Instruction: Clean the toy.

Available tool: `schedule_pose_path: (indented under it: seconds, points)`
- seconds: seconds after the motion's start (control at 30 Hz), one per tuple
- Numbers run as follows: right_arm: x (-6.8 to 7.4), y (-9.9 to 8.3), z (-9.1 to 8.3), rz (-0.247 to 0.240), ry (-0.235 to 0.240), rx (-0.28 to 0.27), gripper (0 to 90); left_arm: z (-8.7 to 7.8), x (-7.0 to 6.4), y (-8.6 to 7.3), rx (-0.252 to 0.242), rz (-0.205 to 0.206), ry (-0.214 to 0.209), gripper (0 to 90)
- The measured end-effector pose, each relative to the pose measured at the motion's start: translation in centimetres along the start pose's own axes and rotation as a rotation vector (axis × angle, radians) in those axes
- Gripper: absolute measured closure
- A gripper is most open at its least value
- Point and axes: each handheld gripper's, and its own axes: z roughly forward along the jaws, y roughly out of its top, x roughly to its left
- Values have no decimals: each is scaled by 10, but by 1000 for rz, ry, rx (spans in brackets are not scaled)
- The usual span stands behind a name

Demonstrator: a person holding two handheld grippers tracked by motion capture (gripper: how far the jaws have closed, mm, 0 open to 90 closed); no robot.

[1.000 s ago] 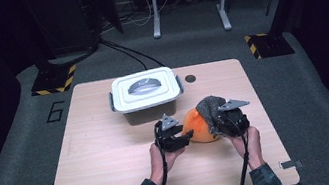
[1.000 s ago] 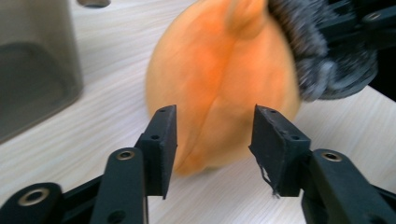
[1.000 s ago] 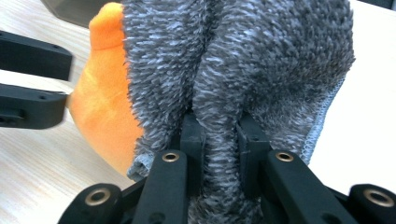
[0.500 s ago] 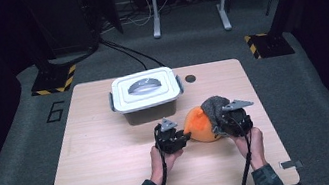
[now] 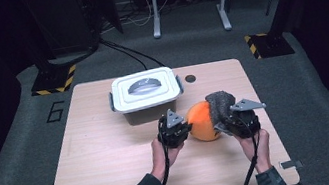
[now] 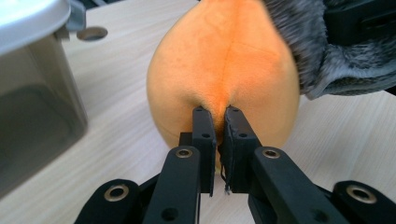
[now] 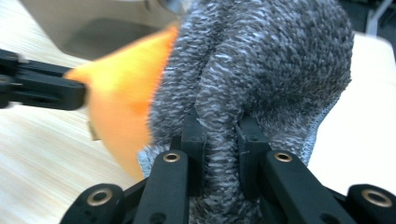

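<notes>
on the pale wooden desk (image 5: 102,153), beside the lidded white plastic box (image 5: 146,91), my left gripper (image 6: 216,122) pinches the soft orange plush ball (image 6: 224,60); my right gripper (image 7: 220,135) clamps its fuzzy grey knitted cover (image 7: 271,56). best pull apart steadily, keeping both pinches firm.

high view: fixed camera above the person's side of the table (image 5: 116,181), facing forward and down, far enough to take in the whole tabletop and floor beyond. left gripper view: camera riding on the left gripper (image 6: 218,122), looking along its jaws, very near the orange plush (image 6: 224,60). right gripper view: camera on the right gripper (image 7: 219,135), equally near the grey knit cover (image 7: 266,60). both gripper views share the plush, the cover and the lidded box (image 6: 32,93); all appear in the high view.
</notes>
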Motion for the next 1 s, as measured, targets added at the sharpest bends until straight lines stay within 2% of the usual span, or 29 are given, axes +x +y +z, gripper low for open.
schedule_pose_path:
  seconds: [0.13, 0.23, 0.3, 0.4, 0.47, 0.53, 0.73, 0.77, 0.83, 0.93, 1.0]
  points:
    - [14, 10, -9, -35, 30, -37, 767, 1, -4, 5, -3, 29, -14, 846]
    - [23, 15, -11, -52, 48, -53, 766, 2, -5, 6, -4, 34, -14, 846]
    - [28, 16, -7, -69, 59, -47, 765, 3, -6, 7, -1, 40, -17, 846]
    - [31, 14, 7, -90, 69, -6, 766, 5, -8, 7, 3, 56, -25, 846]
    - [29, 12, 17, -99, 51, 24, 767, 6, -9, 7, 15, 58, -29, 846]
    - [24, 9, 20, -78, 57, 37, 769, 7, -9, 6, 10, 58, -27, 846]
    - [1, -5, 27, -19, -10, 102, 770, 7, -6, 5, 5, 46, -23, 847]
    - [-3, -9, 30, 1, -11, 106, 769, 6, -5, 5, 7, 49, -23, 847]
    - [-9, -14, 34, 8, -17, 128, 768, 7, -6, 4, 3, 49, -24, 846]
    - [-12, -13, 30, 26, -24, 127, 766, 7, -6, 4, -2, 56, -34, 846]
    - [-13, -11, 25, 10, -31, 109, 765, 7, -6, 4, -5, 54, -38, 846]
